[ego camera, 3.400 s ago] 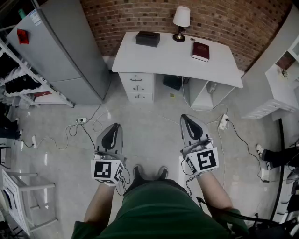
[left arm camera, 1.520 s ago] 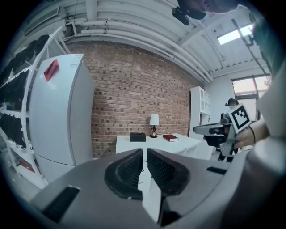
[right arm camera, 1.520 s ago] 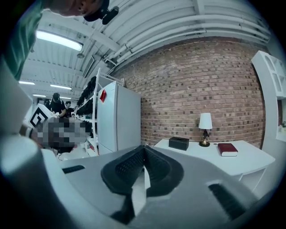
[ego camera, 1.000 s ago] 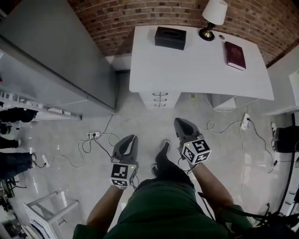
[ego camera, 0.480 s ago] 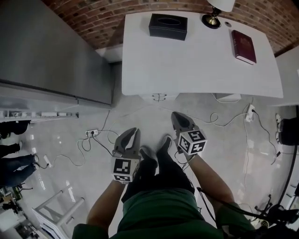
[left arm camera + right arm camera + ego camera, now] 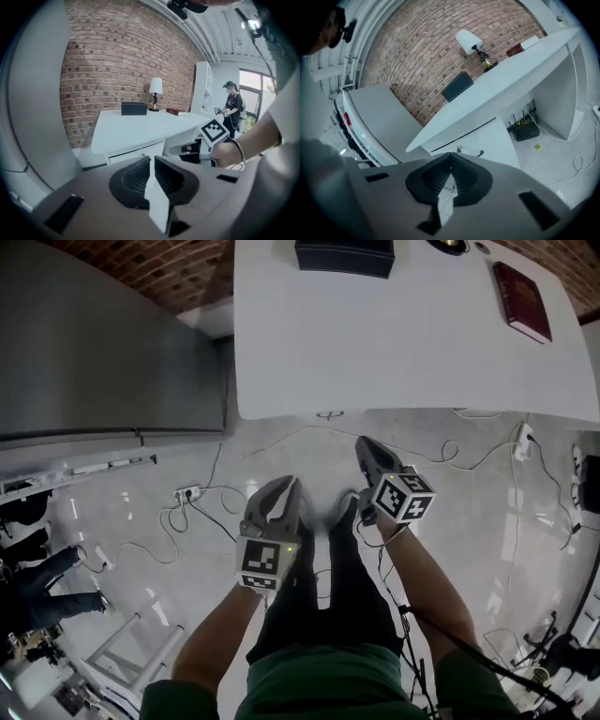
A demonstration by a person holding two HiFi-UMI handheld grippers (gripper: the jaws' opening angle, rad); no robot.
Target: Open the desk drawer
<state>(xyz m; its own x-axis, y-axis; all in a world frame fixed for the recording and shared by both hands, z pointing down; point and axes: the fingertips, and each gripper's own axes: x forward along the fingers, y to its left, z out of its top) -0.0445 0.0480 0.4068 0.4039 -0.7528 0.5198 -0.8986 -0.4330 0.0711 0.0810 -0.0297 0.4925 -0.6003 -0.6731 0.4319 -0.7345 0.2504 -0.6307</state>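
Observation:
The white desk (image 6: 403,343) fills the top of the head view, and one drawer handle (image 6: 328,414) peeks out under its front edge. In the right gripper view the white drawer unit (image 6: 487,140) stands under the desktop, with a dark handle (image 6: 480,153) just above my jaws. My right gripper (image 6: 364,442) is shut and empty, a short way in front of the drawers. My left gripper (image 6: 289,482) hangs lower and to the left with only a thin slit between its pads and nothing in them. The drawer front (image 6: 136,152) also shows in the left gripper view.
A tall grey cabinet (image 6: 103,352) stands left of the desk. On the desktop are a black box (image 6: 344,256), a red book (image 6: 522,301) and a lamp (image 6: 155,86). Cables and a power strip (image 6: 187,492) lie on the floor. A person (image 6: 232,105) stands far right.
I have walked up to the desk, which now fills the top of the head view. Both grippers have moved forward toward the drawers, and the right one has rolled.

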